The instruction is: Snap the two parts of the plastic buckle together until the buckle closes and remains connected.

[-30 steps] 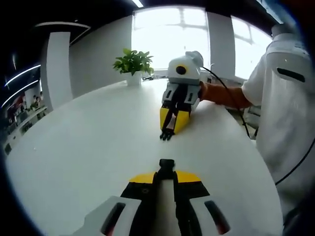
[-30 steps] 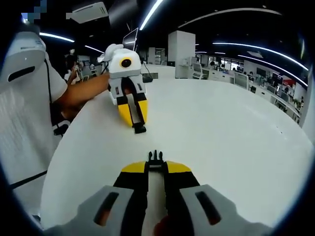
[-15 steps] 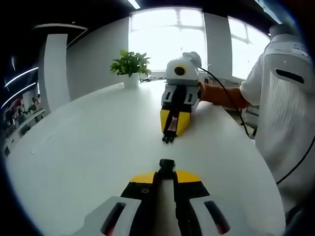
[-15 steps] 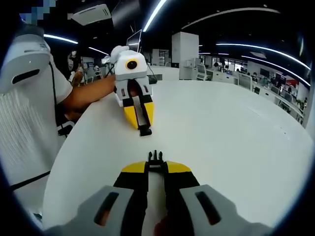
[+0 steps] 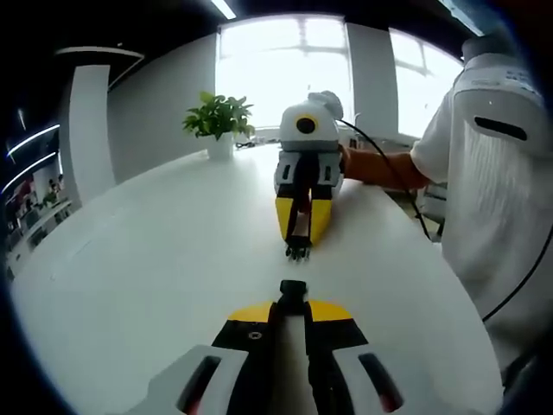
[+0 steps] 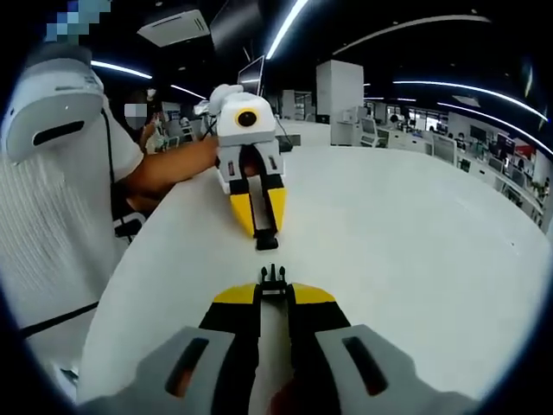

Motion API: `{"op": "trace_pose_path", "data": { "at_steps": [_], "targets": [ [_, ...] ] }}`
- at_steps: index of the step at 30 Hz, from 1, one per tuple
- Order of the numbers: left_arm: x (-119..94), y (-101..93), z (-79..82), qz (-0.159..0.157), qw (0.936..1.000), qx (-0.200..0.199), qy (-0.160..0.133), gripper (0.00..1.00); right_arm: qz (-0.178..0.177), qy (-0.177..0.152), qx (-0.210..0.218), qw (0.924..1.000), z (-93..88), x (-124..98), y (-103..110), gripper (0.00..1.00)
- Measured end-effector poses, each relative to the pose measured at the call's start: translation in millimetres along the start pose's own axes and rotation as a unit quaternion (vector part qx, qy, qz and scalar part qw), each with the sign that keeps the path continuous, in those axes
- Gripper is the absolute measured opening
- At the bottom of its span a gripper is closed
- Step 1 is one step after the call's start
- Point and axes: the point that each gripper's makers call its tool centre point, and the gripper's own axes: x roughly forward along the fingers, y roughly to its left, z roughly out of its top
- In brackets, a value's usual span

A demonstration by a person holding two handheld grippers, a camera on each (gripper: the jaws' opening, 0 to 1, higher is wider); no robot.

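Note:
In the left gripper view my left gripper (image 5: 293, 298) is shut on the black socket half of the buckle (image 5: 293, 292), whose end sticks out past the yellow tips. Facing it, the right gripper (image 5: 299, 251) holds the pronged half (image 5: 298, 252) a short gap away over the white table (image 5: 155, 259). In the right gripper view my right gripper (image 6: 274, 285) is shut on the pronged half (image 6: 273, 277), and the left gripper (image 6: 266, 242) points back at it with the socket half (image 6: 266, 243) in its tips. The two halves are apart and nearly in line.
A potted green plant (image 5: 218, 121) stands at the table's far edge before bright windows. The person in a white shirt (image 5: 497, 190) is at the right of the left gripper view, with a forearm (image 6: 168, 169) and black cable (image 5: 406, 203) over the table. Office desks (image 6: 467, 151) lie far behind.
The two grippers have drawn closer together, tip to tip, and stand more squarely in line. Both stay shut on their buckle halves.

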Motion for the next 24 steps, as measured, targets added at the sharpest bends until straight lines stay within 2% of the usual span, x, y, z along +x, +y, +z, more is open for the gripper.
{"op": "trace_pose_path", "data": {
  "at_steps": [24],
  "targets": [
    [6.1,-10.4,3.0,-0.012,0.9999,0.003,0.0,0.12,0.023,-0.001,-0.026,0.9994,2.7,9.7,12.6,0.12]
  ]
}}
